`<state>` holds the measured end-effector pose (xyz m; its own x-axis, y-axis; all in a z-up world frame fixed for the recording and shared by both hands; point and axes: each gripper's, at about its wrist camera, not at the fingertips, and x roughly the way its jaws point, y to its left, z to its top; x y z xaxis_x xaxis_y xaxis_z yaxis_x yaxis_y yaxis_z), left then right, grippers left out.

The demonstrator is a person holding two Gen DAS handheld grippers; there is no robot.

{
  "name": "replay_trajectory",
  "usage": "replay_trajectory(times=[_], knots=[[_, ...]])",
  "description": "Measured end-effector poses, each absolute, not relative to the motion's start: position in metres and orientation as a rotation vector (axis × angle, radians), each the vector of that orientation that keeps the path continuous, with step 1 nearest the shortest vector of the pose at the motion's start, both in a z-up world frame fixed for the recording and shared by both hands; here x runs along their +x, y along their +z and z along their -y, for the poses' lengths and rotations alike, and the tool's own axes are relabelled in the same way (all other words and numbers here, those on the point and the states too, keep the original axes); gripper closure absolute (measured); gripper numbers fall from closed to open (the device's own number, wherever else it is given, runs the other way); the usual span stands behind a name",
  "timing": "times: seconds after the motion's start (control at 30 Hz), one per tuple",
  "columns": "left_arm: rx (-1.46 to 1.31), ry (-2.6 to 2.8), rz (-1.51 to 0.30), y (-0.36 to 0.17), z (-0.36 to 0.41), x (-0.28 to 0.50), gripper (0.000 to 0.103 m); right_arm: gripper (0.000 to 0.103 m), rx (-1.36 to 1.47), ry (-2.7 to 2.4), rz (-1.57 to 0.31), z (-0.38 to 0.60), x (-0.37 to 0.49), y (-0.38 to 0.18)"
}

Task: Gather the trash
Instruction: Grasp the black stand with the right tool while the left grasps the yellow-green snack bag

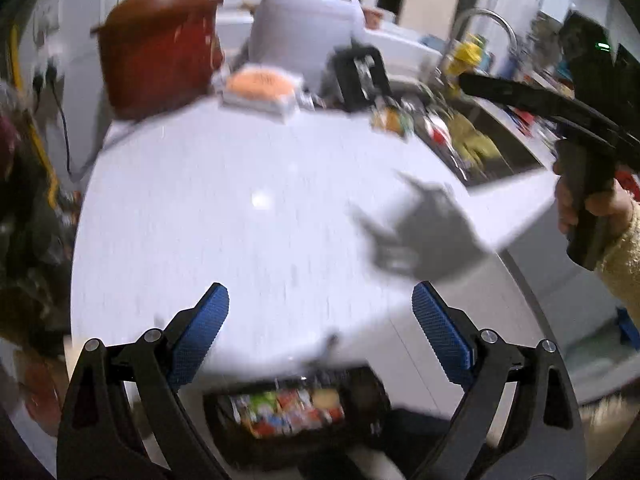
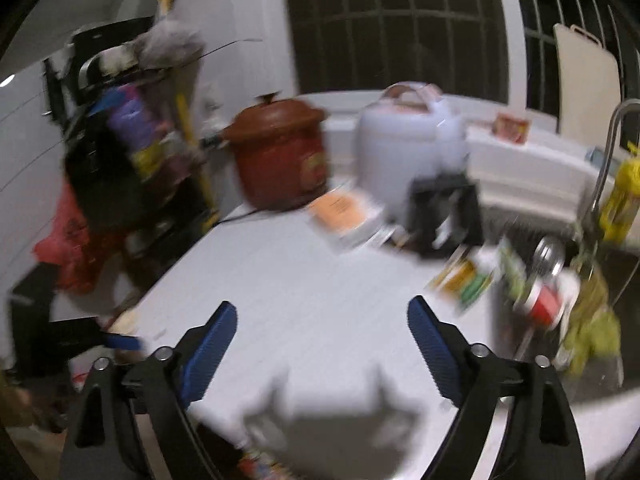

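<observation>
Both views are motion-blurred. My left gripper (image 1: pixel 320 300) is open and empty, held above the near edge of a white counter (image 1: pixel 248 208). Below that edge stands a dark bin (image 1: pixel 296 412) with colourful wrappers inside. My right gripper (image 2: pixel 322 316) is open and empty over the same counter (image 2: pixel 304 280); its body and the hand holding it show at the right of the left wrist view (image 1: pixel 580 152). A yellow-green wrapper (image 2: pixel 464 280) lies at the counter's right edge by the sink; it also shows in the left wrist view (image 1: pixel 390 120).
A brown crock pot (image 1: pixel 156 48), a white rice cooker (image 1: pixel 304 28), an orange-topped box (image 1: pixel 260 88) and a black stand (image 1: pixel 360 76) line the back. A sink (image 1: pixel 484 148) with clutter and a faucet is on the right. A cluttered rack (image 2: pixel 120 160) stands left.
</observation>
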<state>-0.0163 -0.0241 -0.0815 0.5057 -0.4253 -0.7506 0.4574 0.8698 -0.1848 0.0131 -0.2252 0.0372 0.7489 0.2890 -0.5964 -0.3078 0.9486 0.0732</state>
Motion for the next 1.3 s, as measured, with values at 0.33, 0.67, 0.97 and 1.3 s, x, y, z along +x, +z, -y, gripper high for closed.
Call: replay_trajectory(times=[0.33,0.67,0.97,1.3], knots=[[-0.115,-0.394,-0.948,-0.092,0.084,0.083,0.012,0.008,-0.066,0.082,-0.712,0.315,0.217,-0.004],[-0.090,-0.359,-0.993,-0.099,0.128,0.109,0.012,0.065,0.040,0.253,-0.783,0.351,0.246,-0.020],[0.120,-0.535,-0.984,-0.117,0.240,0.155,0.012,0.065,0.224,0.301,-0.544,0.427,0.153,0.088],[0.313,-0.581,-0.969,-0.146,0.308,0.200,0.012,0.065,0.301,0.206,-0.530,0.488,0.083,0.087]])
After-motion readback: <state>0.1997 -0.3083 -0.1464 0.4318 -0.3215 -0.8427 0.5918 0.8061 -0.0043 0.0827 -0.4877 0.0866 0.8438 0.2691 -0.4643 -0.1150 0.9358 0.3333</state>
